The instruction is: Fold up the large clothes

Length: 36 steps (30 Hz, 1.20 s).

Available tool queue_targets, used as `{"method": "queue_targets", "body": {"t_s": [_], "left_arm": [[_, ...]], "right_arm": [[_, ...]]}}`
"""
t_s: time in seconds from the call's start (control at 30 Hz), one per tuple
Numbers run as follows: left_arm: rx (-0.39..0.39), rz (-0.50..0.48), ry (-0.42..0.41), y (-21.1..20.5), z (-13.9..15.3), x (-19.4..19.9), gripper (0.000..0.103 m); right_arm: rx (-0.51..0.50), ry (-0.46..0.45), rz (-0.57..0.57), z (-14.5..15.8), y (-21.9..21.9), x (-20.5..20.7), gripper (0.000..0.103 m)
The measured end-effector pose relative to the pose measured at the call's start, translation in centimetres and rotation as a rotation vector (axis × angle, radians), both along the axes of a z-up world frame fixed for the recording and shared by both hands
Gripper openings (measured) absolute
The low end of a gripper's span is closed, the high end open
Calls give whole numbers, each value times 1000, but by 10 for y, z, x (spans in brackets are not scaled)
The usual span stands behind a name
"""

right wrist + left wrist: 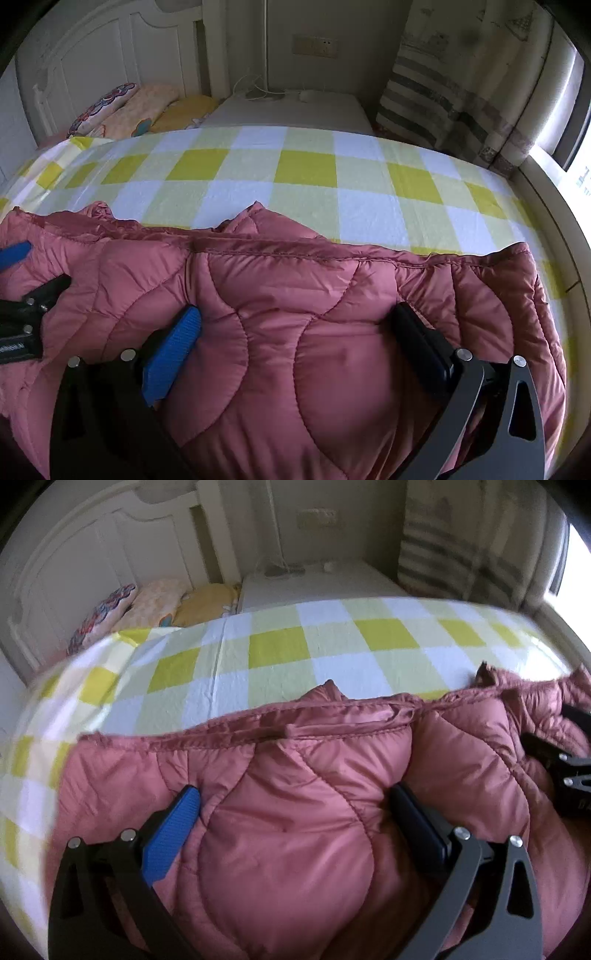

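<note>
Right wrist: pink quilted jacket (280,332) bulging between each spread-wide gripper (295,325), pillows (122,110) beyond checked sheet (306,177).

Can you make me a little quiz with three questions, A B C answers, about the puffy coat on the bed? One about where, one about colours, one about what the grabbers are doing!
1. Where does the pink puffy coat lie?
A. on the checked bedsheet
B. on the floor
C. on a chair

2. Which colours are the sheet's squares?
A. red and black
B. yellow-green and white
C. blue and orange

3. How do the fingers of the left gripper and right gripper stand?
A. shut tight
B. spread wide, coat bulging between them
C. out of sight

Answers:
1 A, the sheet shows just beyond the coat's far edge.
2 B, those squares cover the whole bed.
3 B, in each wrist view the two fingers sit far apart, pressed into the padding.
</note>
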<state>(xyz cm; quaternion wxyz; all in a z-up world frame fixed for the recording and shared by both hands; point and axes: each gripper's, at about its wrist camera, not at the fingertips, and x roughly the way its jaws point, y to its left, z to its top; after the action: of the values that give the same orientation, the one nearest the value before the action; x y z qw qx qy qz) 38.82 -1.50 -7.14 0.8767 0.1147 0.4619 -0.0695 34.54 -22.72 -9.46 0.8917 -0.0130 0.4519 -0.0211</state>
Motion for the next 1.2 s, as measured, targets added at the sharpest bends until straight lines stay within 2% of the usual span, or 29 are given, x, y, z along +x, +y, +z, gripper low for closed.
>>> {"method": "queue_targets", "body": {"t_s": [0.07, 0.1, 0.13, 0.17, 0.2, 0.23, 0.3, 0.33, 0.47, 0.57, 0.7, 0.77, 0.8, 0.87, 0.93, 1.0, 1.07, 1.1, 1.17, 1.2], "left_arm": [[39, -14, -64, 6, 14, -1, 101], [52, -3, -94, 15, 17, 0, 101], [52, 43, -89, 30, 16, 7, 101], [-1, 92, -43, 49, 10, 15, 101], [-101, 129, 14, 70, 3, 23, 101], [-254, 171, 67, 95, -4, 29, 101], [-378, 222, 64, 119, -7, 30, 101], [-402, 223, 57, 122, -7, 29, 101], [-347, 213, 44, 111, -9, 29, 101], [-364, 215, 41, 113, -9, 30, 101], [-342, 234, 18, 114, -9, 22, 101], [-266, 271, -2, 109, 0, 16, 101], [-229, 276, -40, 106, 11, 8, 101], [-248, 247, -120, 102, 30, -12, 101], [-287, 192, -162, 92, 47, -34, 101], [-285, 133, -184, 74, 54, -50, 101], [-225, 66, -192, 48, 47, -59, 101], [-179, 40, -186, 36, 39, -61, 101], [-79, 14, -112, 17, 6, -54, 101], [-71, 16, -104, 16, -2, -51, 101]], "right_arm": [[0, -4, 1, 0, -4, 1, 99], [1, -5, 1, 0, -6, 1, 99], [3, -4, 1, 0, -6, 2, 99], [5, -4, 2, 0, -5, 1, 99], [6, -5, 3, -1, -4, 0, 99], [8, -5, 3, -1, -5, -1, 99], [7, -7, 1, -1, -5, -3, 99], [8, -8, 1, -1, -5, -3, 99], [21, -8, 3, -1, -6, -2, 99], [32, -11, 5, 0, -8, -2, 99], [65, -5, 7, 6, -14, -5, 99], [73, -9, -12, 18, -14, -15, 98], [112, -36, 8, 29, -10, -26, 98], [140, -83, 68, 43, 3, -44, 98], [110, -108, 158, 51, 27, -61, 99], [49, -74, 238, 41, 52, -67, 98], [-27, -48, 267, 19, 72, -68, 99], [-12, -72, 258, 16, 72, -70, 99], [45, -79, 243, 12, 66, -70, 99], [60, -74, 240, 11, 63, -69, 99]]}}
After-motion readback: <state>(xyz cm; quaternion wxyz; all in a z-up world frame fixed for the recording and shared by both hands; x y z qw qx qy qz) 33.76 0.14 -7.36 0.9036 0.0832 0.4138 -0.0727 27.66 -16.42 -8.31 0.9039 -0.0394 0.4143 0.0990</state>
